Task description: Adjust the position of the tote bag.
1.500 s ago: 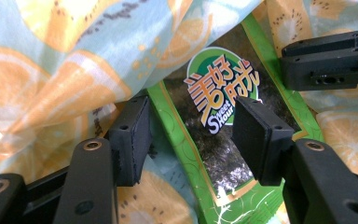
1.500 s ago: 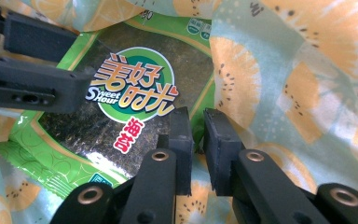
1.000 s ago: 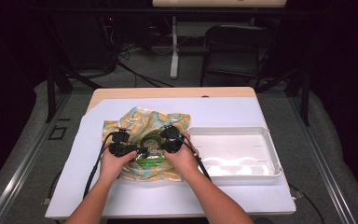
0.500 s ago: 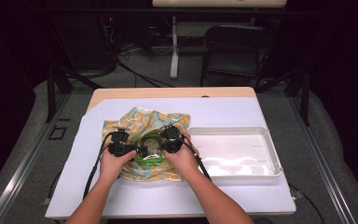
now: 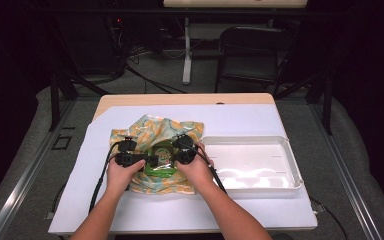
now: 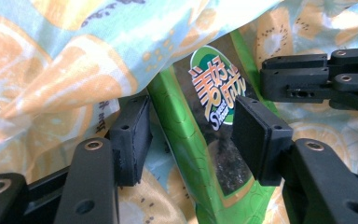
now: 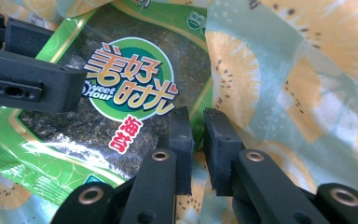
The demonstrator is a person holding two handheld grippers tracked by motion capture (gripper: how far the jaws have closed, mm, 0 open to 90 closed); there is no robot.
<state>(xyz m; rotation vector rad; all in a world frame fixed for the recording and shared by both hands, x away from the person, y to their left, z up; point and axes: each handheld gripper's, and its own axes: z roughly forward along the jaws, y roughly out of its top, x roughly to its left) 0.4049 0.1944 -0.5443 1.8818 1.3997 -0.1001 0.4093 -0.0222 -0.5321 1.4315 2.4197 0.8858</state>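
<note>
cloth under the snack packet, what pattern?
Light blue cloth with orange citrus slices; clearest in the right gripper view.

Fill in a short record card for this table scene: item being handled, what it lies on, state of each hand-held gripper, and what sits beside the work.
Item: green seaweed packet
Lies on: fruit-print cloth
Left hand-held gripper: open, jaws astride the packet
Right hand-held gripper: nearly shut at the packet's edge; grip unclear
Beside: empty white tray
Base: white sheet

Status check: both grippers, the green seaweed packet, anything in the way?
Left gripper open, jaws astride green seaweed packet. Right gripper nearly shut at packet's edge; grip unclear. Fruit-print cloth drapes over packet.
</note>
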